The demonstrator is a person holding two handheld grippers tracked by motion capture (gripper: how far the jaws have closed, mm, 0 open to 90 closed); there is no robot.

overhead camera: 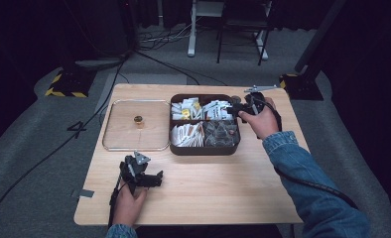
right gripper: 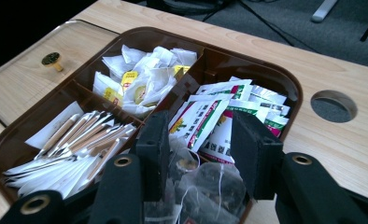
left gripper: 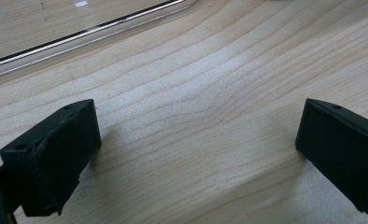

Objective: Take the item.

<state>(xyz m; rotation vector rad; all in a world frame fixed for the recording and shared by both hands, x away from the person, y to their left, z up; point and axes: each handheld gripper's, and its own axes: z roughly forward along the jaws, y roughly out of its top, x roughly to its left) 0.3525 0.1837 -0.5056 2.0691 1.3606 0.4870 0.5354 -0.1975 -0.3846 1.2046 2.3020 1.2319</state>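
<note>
On the pale wooden table (overhead camera: 223,193), the dark brown four-compartment plastic tray (overhead camera: 205,148) of sachets sits near centre. At its 9 o'clock lies a clear flat lid with a small brass knob (overhead camera: 138,119). The right gripper (right gripper: 198,140) hovers at the tray's 3 o'clock edge, jaws parted over clear tea-bag packets (right gripper: 205,186), gripping nothing. The left gripper (left gripper: 196,154) rests at 7 o'clock, jaws wide apart over bare wood.

The left gripper (overhead camera: 156,178) is held low in the left hand (overhead camera: 129,201) with jaws spread wide, while the right gripper (overhead camera: 231,110) (jaws partly parted) is gripped by the right hand (overhead camera: 260,121), denim-sleeved.
</note>
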